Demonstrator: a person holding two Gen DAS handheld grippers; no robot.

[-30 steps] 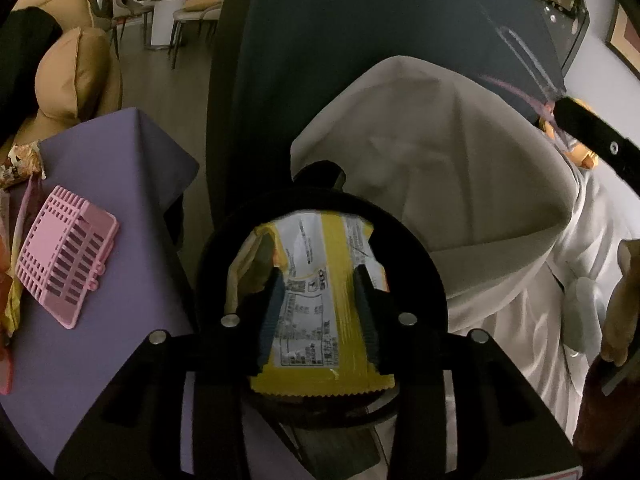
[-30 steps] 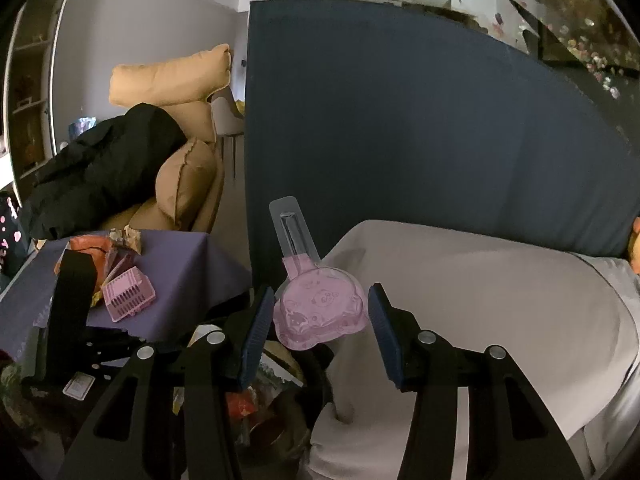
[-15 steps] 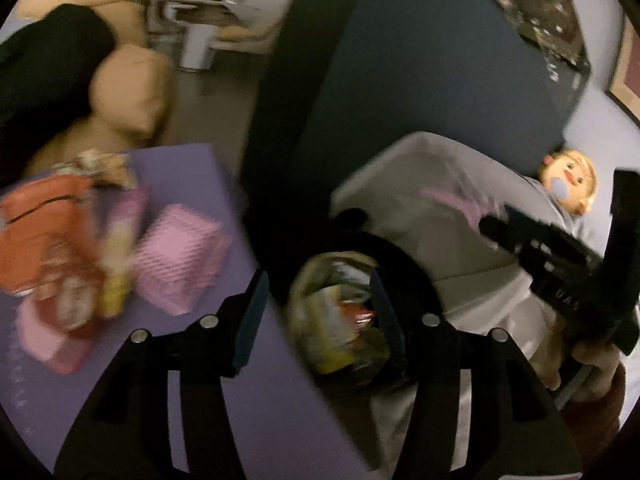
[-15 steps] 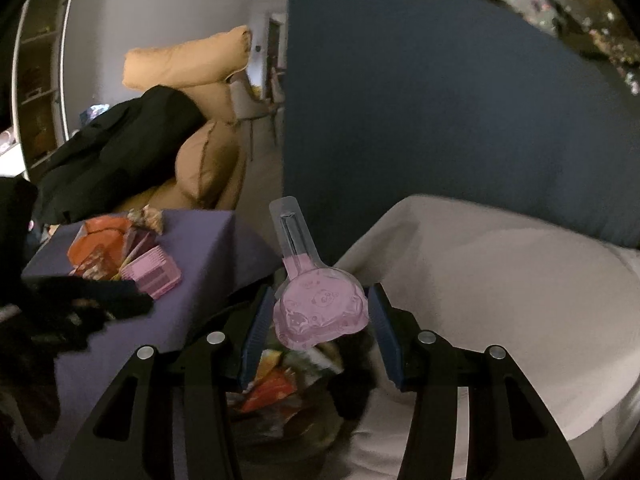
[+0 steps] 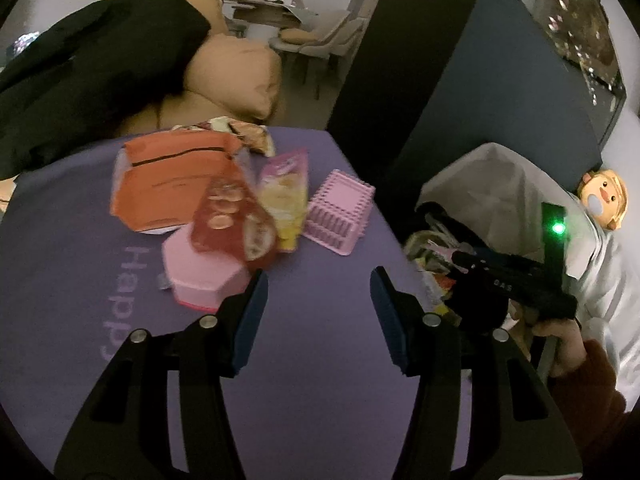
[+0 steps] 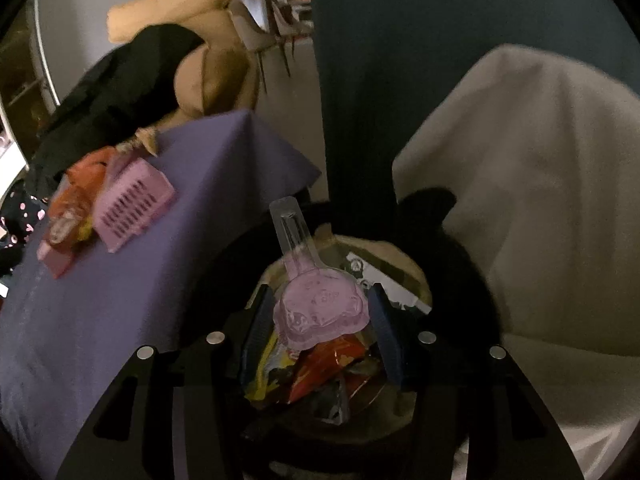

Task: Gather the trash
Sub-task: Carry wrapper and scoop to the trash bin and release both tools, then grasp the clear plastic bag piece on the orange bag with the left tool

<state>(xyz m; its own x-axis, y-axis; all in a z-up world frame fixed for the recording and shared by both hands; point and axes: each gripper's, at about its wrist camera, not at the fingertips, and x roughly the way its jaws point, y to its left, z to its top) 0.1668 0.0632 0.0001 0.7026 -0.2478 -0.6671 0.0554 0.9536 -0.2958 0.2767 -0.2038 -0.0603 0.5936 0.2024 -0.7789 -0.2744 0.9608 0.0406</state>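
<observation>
My left gripper point(image 5: 318, 280) is open and empty above the purple tablecloth point(image 5: 320, 380). Beyond it lie an orange packet point(image 5: 172, 180), a red snack packet point(image 5: 232, 220), a yellow-pink packet point(image 5: 286, 196), a pink slatted basket point(image 5: 340, 212) and a pink box point(image 5: 200, 272). My right gripper point(image 6: 319, 296) is shut on a pink plastic blister piece point(image 6: 320, 312) with a clear tab, held just over the black-lined trash bin point(image 6: 460, 280). The bin holds several crumpled wrappers point(image 6: 320, 368). In the left wrist view the bin point(image 5: 424, 240) sits off the table's right edge.
Tan cushions point(image 5: 236, 76) and a black garment point(image 5: 92, 68) lie behind the table. A dark blue panel point(image 6: 360, 80) stands behind the bin. A pale cloth-covered seat point(image 6: 540, 200) is to its right, with a doll's face point(image 5: 604, 196) on it. A hand point(image 5: 560, 344) holds the right tool.
The left gripper let go of the yellow wrapper in the bin, opened and swung left over the table. The right gripper came down over the bin with the pink piece.
</observation>
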